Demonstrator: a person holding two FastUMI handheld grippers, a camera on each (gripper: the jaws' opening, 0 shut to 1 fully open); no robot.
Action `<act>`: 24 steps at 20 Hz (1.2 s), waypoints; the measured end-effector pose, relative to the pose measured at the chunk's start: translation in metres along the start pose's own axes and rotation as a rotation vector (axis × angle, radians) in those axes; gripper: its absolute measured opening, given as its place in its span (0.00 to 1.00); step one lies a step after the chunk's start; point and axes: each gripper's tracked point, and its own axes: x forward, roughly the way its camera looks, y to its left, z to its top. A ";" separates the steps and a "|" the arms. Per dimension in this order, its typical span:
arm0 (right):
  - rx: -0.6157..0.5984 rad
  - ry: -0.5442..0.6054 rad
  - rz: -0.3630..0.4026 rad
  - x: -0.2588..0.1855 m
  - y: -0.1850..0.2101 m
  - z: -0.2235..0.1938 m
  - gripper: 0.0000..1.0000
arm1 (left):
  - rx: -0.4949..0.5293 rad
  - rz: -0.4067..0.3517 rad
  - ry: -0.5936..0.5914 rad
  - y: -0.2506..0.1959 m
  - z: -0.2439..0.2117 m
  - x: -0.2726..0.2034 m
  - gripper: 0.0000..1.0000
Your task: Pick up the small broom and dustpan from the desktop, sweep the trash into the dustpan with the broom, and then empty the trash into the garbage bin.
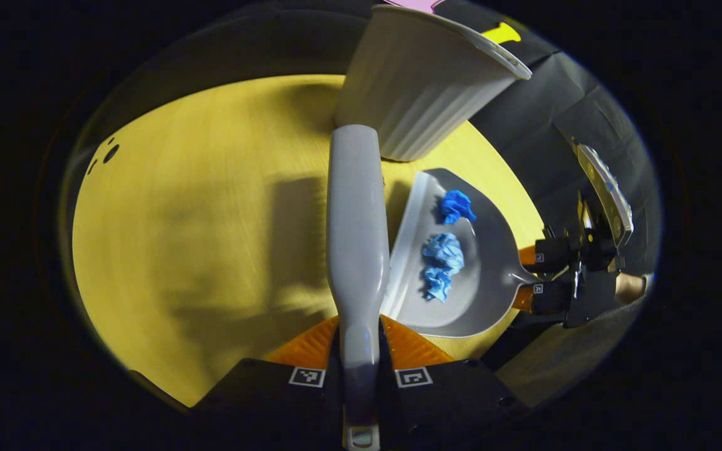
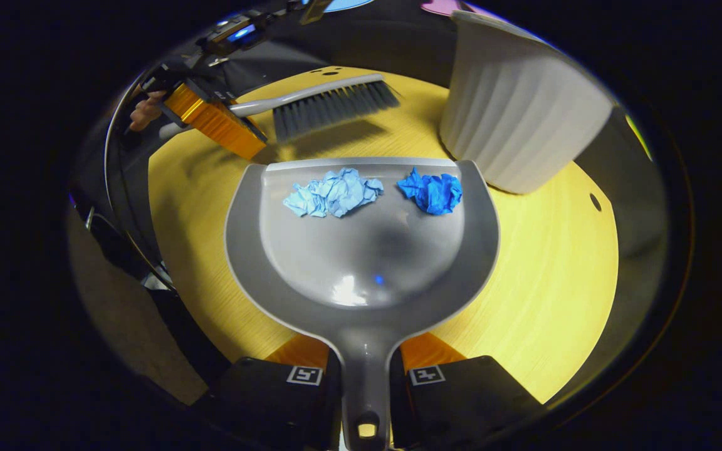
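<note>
My left gripper [image 1: 360, 357] is shut on the grey broom [image 1: 356, 238], whose handle runs straight up the left gripper view; its dark bristles [image 2: 333, 108] hang just above the table in the right gripper view. My right gripper [image 2: 364, 369] is shut on the handle of the grey dustpan [image 2: 361, 250]. Two crumpled paper balls lie in the pan near its front lip: a light blue one [image 2: 334, 192] and a darker blue one [image 2: 431, 191]. In the left gripper view the dustpan [image 1: 492, 275] sits right of the broom, with the right gripper [image 1: 539, 275] on its handle.
A white ribbed garbage bin [image 2: 517, 119] stands on the yellow wooden table [image 2: 555, 263] just beyond the dustpan's right front corner. The same bin [image 1: 423, 81] rises right behind the broom's tip. The table edge runs close behind both grippers.
</note>
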 end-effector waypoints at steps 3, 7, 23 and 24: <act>0.120 0.019 -0.059 -0.012 0.008 -0.002 0.35 | -0.007 0.050 0.000 0.008 -0.012 0.012 0.26; 0.302 0.048 -0.138 -0.036 0.004 0.001 0.35 | -0.015 0.114 0.032 0.009 -0.028 0.030 0.26; 0.470 0.022 -0.430 0.002 0.051 0.178 0.35 | -0.011 0.119 0.097 0.009 -0.033 0.032 0.26; 0.454 0.029 -0.424 0.013 0.045 0.185 0.35 | -0.011 0.115 0.099 0.009 -0.035 0.033 0.26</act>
